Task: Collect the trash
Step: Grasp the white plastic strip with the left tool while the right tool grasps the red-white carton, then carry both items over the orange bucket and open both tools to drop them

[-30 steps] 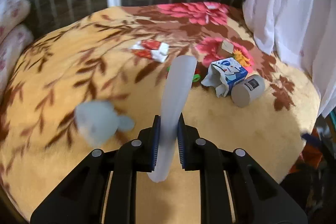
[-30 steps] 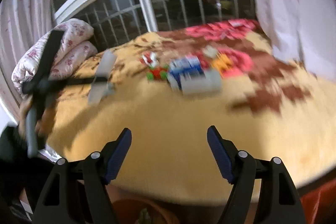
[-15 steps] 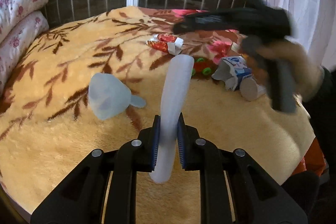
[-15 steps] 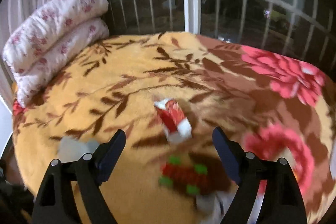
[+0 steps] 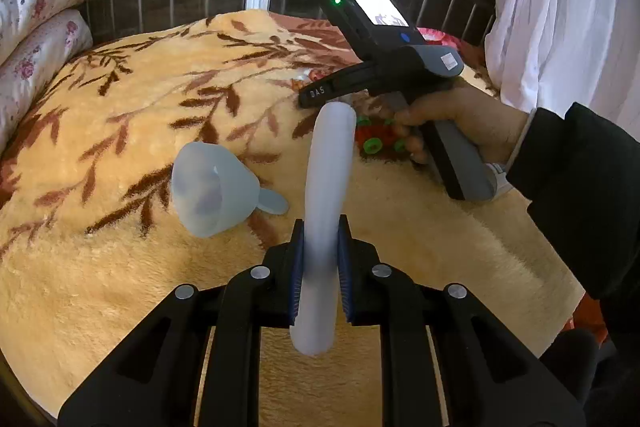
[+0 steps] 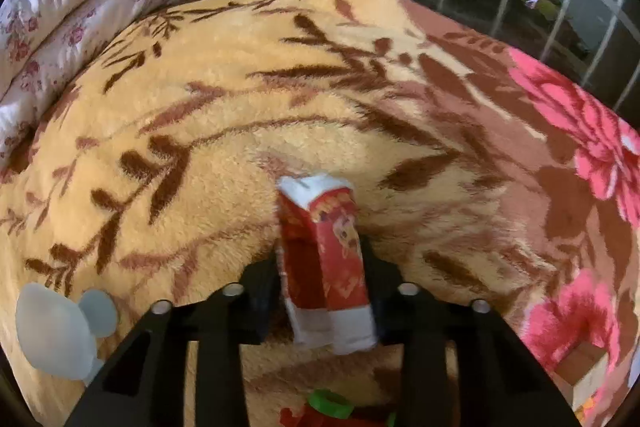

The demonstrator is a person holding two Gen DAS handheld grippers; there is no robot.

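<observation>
A bed covered by a plush yellow blanket [image 6: 208, 107] with brown leaves and pink flowers is shown from two handheld grippers. In the right wrist view, the right gripper [image 6: 320, 291] is seen with its jaws clamped on a red and white carton [image 6: 326, 259], crumpled and standing nearly upright between them, its lower end at the blanket (whether it is already lifted clear cannot be told). In the left wrist view, the left gripper [image 5: 320, 269] is seen with its jaws closed on a pale translucent tube [image 5: 326, 195], which points forward over the bed. A translucent plastic cup [image 5: 210, 185] lies on its side just beside the tube, to its left, and a red and green toy piece [image 5: 376, 139] lies beyond, partly hidden by the person's right hand [image 5: 460, 119].

The step in hand is judged to be the lifting of the carton. A steady squeeze is advised, since the thin card may buckle and slip. The carton is best raised straight up before it is carried away, so that the pile of the blanket is not dragged. The tube should be kept level meanwhile, and away from the other arm.
</observation>
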